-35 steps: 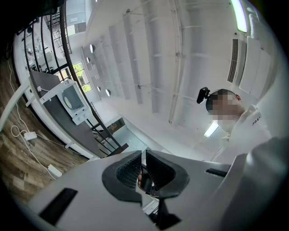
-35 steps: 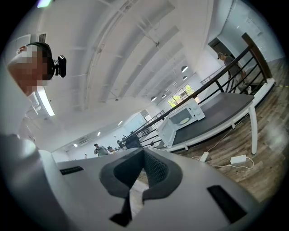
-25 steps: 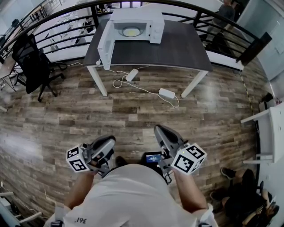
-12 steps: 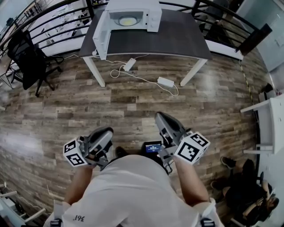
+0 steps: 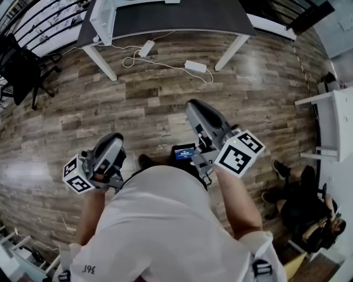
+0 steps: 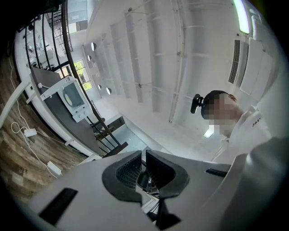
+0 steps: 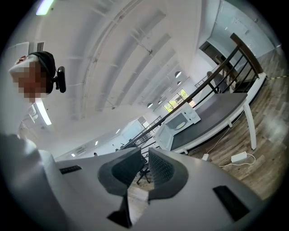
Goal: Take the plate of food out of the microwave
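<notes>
Down at the person's waist, well apart from the dark table point(image 5: 182, 16), both grippers are held close to the white shirt point(image 5: 160, 231) above the wooden floor point(image 5: 165, 88). The left gripper point(image 5: 113, 140) sits by the left hip. Its jaws are pressed together, with only a thin slit between the ribbed pads and nothing caught in it. Its own view tilts up toward the ceiling. The right gripper point(image 5: 194, 107) reaches a little further forward, and its jaws are likewise drawn together and empty. The microwave point(image 7: 183, 121) stands on the table near one end, with its door point(image 7: 165, 135) swung open. A small pale disc inside appears to be the plate of food point(image 7: 180, 125), though it is too small to be sure. From the head view only the lower part of the open door shows at the top edge, and the oven itself is cut off. Under the table a white cable point(image 5: 165, 61) trails across the boards between two white power boxes point(image 5: 195, 66). A black office chair point(image 5: 19, 66) stands off to the left of the table. A small lit screen point(image 5: 185, 152) sits at the person's belt between the two grippers.
</notes>
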The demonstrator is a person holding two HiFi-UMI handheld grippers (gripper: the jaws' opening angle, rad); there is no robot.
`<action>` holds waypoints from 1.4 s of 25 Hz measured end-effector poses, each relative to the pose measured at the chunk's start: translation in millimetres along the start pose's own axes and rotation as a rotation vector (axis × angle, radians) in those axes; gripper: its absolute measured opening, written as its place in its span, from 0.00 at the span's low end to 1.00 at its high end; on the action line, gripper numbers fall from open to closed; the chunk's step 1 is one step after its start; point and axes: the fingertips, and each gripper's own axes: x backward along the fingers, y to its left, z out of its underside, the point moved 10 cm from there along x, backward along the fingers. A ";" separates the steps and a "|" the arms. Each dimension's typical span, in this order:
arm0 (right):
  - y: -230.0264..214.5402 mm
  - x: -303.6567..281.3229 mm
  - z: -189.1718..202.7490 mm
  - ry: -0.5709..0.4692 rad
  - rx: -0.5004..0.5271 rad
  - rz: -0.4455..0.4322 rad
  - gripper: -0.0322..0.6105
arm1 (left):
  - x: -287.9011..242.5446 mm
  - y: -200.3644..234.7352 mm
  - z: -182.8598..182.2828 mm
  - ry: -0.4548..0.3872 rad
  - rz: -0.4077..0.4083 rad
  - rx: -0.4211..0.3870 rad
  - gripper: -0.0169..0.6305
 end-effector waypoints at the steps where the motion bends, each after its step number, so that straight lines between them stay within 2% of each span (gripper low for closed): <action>1: -1.4 0.7 1.0 0.001 0.002 0.000 0.10 | -0.1 0.8 1.6 -0.001 0.000 0.008 0.08; 8: -13.6 3.9 -0.5 0.013 0.011 0.017 0.10 | -8.6 8.7 6.1 -0.020 0.020 0.087 0.03; 15: -33.8 8.2 -5.6 0.039 -0.006 0.008 0.10 | -31.7 13.3 18.4 0.016 0.058 0.101 0.03; 22: -60.1 13.5 -22.2 0.070 -0.016 -0.026 0.10 | -63.3 18.0 33.8 0.038 0.043 0.081 0.03; 30: -95.1 17.9 -33.0 0.127 -0.033 -0.051 0.10 | -91.9 21.4 51.3 -0.006 0.020 0.090 0.03; 35: -110.1 15.0 -34.3 0.147 -0.049 -0.066 0.10 | -97.8 27.7 56.1 -0.032 -0.027 0.087 0.03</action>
